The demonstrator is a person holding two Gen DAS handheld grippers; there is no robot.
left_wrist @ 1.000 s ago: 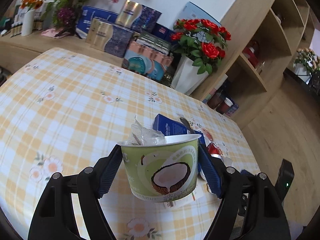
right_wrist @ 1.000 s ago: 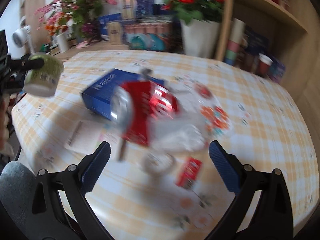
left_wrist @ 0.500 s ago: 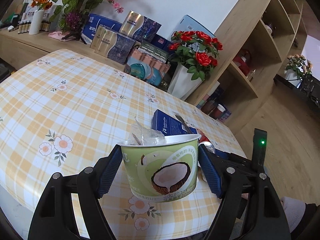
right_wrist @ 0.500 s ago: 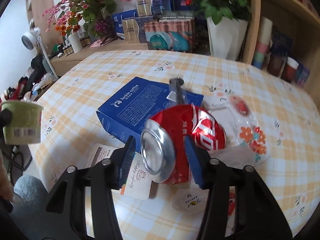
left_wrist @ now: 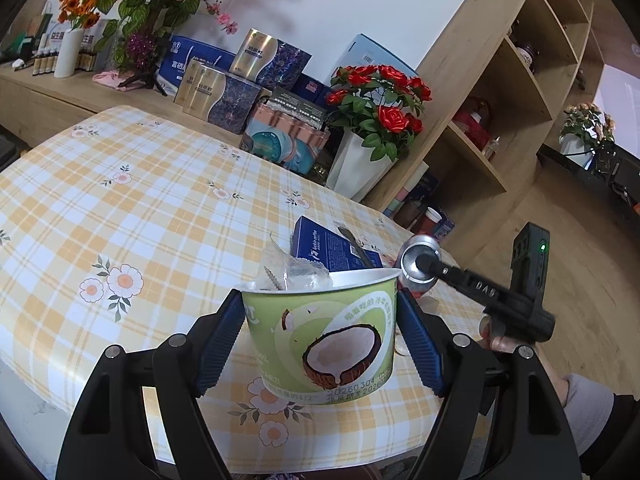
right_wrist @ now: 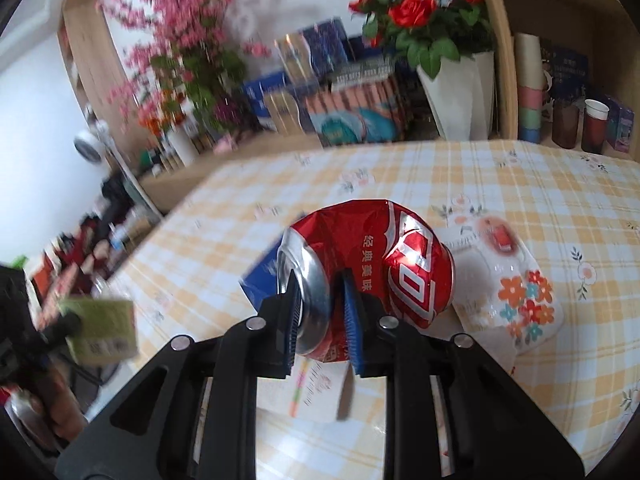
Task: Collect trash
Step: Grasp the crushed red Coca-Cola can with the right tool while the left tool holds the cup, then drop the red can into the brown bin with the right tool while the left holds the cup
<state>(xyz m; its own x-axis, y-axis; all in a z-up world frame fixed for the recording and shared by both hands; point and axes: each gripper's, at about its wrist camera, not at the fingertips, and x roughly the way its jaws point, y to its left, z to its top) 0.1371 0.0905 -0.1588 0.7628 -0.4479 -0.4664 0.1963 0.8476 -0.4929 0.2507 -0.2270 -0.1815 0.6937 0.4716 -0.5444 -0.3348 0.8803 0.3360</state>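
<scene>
My left gripper [left_wrist: 320, 332] is shut on a green paper cup [left_wrist: 320, 336] with a coconut picture, held above the table's near edge. A clear plastic wrapper [left_wrist: 288, 268] sticks out of the cup. My right gripper [right_wrist: 320, 316] is shut on the rim of a crushed red soda can [right_wrist: 384, 264], lifted above the table. The can's silver end [left_wrist: 418, 258] shows just right of the cup in the left wrist view. The cup also shows blurred at the left in the right wrist view [right_wrist: 100, 332].
On the yellow checked tablecloth [left_wrist: 140, 208] lie a blue coffee box [left_wrist: 324, 244], a flowered plastic wrapper [right_wrist: 516, 304] and a paper slip [right_wrist: 316, 392]. A white vase of red roses [left_wrist: 360, 168], gift boxes [left_wrist: 224, 96] and wooden shelves [left_wrist: 500, 112] stand behind.
My right gripper has closed on the red can and lifted it off the table toward the cup. My left gripper with the cup has drawn back toward the table's near edge.
</scene>
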